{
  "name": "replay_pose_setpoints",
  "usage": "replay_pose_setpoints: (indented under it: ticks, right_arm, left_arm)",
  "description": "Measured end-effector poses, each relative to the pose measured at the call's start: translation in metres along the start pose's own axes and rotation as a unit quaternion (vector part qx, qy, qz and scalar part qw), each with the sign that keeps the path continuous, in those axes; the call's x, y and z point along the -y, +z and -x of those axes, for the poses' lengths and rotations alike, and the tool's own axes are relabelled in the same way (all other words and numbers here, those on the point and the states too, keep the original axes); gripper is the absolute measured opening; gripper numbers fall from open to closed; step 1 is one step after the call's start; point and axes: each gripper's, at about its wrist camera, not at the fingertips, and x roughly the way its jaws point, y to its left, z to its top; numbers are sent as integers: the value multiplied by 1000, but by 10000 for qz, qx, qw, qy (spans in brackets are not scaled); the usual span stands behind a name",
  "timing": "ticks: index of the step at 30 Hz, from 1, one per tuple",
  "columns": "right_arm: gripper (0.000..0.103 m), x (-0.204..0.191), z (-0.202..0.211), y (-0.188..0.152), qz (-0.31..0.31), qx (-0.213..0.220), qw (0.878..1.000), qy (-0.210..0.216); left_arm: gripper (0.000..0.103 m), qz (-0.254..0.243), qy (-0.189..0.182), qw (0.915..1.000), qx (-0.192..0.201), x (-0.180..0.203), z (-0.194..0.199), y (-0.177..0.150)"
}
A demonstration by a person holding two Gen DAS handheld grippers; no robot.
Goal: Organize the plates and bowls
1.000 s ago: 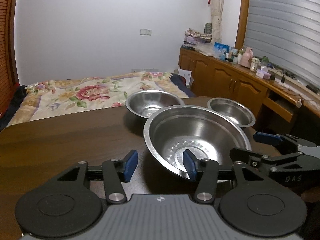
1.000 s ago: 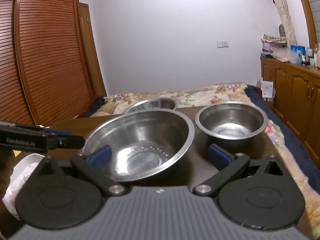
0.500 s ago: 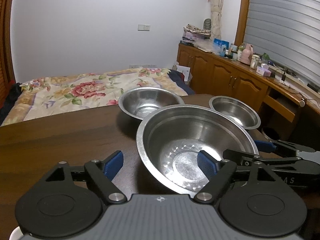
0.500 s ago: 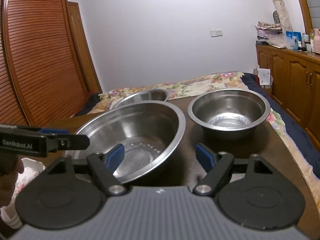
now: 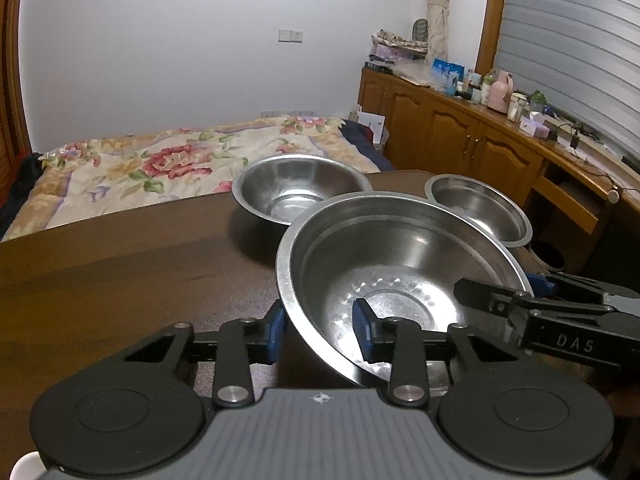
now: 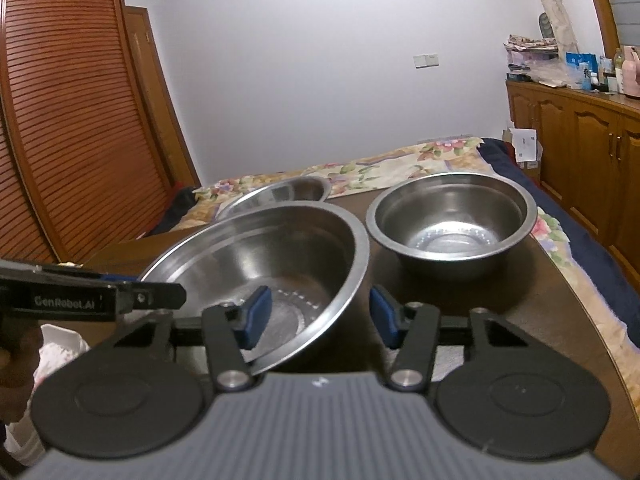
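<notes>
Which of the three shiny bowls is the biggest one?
The wide steel bowl nearest both grippers, its rim between their fingers. The two smaller steel bowls sit behind it on the dark wooden table.

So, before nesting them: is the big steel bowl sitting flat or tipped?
Tipped. The big steel bowl has its rim higher on one side, and both the left claw and right claw straddle its rim.
</notes>
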Motion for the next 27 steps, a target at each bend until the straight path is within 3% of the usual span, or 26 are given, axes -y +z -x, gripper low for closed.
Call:
replay_pose_setpoints:
  ticks: [5,12,27]
  right_arm:
    - [41,4,-2,1,-52,-20,10000,-30]
    - [27,2,-2,2,-17,-24,10000,15]
    - [26,4,24,6,-207,66,9996,171]
  left_arm:
    - [28,40,21,10000,-72,-3,-4,1]
    - [26,51,-35,9999,-104,-4,-2,1]
    - [27,127,-376,9990,192,1,38,0]
